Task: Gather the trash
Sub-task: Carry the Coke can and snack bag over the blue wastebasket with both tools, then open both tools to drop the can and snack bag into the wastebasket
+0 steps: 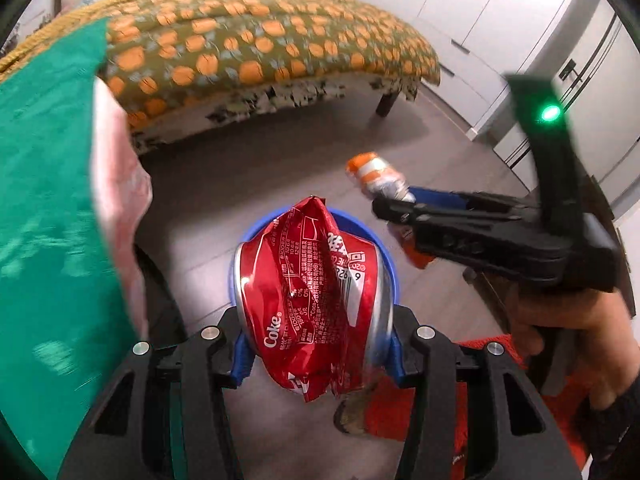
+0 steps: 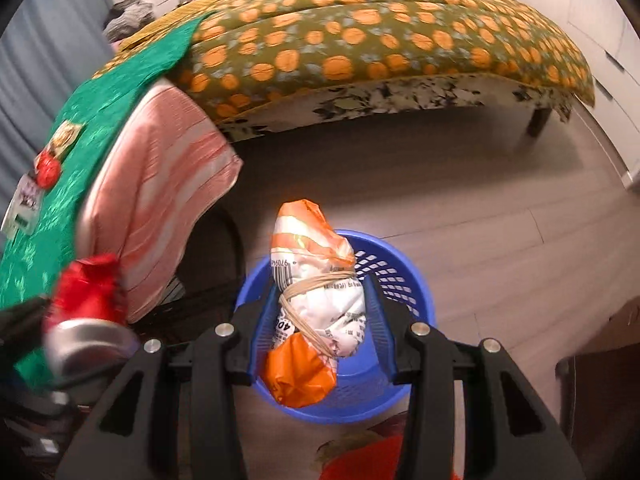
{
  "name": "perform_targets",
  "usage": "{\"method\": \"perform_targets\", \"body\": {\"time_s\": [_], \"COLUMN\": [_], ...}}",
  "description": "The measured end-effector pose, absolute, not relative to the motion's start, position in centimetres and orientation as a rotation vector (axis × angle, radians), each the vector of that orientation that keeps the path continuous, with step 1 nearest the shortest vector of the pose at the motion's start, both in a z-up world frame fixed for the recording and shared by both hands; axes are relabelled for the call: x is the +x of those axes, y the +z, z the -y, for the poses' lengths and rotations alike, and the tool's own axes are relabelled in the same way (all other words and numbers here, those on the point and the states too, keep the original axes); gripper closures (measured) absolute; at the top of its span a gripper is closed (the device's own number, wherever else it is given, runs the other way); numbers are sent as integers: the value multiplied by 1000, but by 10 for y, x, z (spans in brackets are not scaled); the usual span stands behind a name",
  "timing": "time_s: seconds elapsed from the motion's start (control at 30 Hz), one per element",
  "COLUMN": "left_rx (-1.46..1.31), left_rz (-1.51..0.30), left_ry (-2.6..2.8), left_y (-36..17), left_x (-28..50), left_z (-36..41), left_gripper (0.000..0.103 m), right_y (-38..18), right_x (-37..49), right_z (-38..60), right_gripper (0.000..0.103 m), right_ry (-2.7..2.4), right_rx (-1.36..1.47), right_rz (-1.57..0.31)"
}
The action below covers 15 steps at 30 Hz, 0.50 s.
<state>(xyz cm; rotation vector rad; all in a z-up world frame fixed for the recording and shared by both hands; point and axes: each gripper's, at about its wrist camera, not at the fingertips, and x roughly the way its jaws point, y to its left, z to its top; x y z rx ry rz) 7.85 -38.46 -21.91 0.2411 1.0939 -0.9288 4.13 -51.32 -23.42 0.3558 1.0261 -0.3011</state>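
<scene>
- Grey plank floor [image 2: 500, 240] of a bedroom; white cupboard doors [image 1: 480, 12] along the far wall.
- Bed [image 2: 360, 40] across the back, under a quilt printed with orange pumpkins; one dark leg shows at its right-hand corner.
- Bench [image 2: 60, 200] at the left, draped in a green cloth over a pink striped one that hangs off its near edge. A small red ball [image 2: 47, 170] and some printed cards lie on the green cloth, too blurred to read.
- Blue plastic basket [image 2: 400, 276], round, with slotted walls, standing on the floor beside the bench's near corner.
- My left fingers [image 1: 316, 356], blue-padded, set moderately apart and pressed on both sides of a crushed red Coke can [image 1: 308, 288]. The can hangs directly over the basket [image 1: 390, 264], whose rim shows behind it.
- My right fingers [image 2: 320, 344], drawn in narrow, clamped on an orange-and-white wrapper bundle [image 2: 316, 300] tied round with a rubber band. The bundle sits above the basket's opening, not touching it.
- From the left camera, my right hand [image 1: 560, 328] grips its black handle, a green light lit on top, with the bundle [image 1: 376, 176] at the tips, up and to the right of the can.
- From the right camera, the can [image 2: 86, 316] shows blurred at the left edge, beside the bench.
- Red fabric [image 1: 420, 408] at the bottom edge; I cannot tell what it is.
</scene>
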Motion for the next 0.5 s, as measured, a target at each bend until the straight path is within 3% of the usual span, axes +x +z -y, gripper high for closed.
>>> {"method": "perform_targets", "body": {"time_s": [0.5], "left_rx": [304], "left_rz": [-1136], "left_ry": [-912], "left_y": [-275], "left_x": [95], "left_z": [433], "left_gripper": [50], "right_y": [-242], "right_x": [43], "right_z": [541], "right_gripper": [58], "right_ry": [-340], "right_rx": [431], "right_rz": [-1010]}}
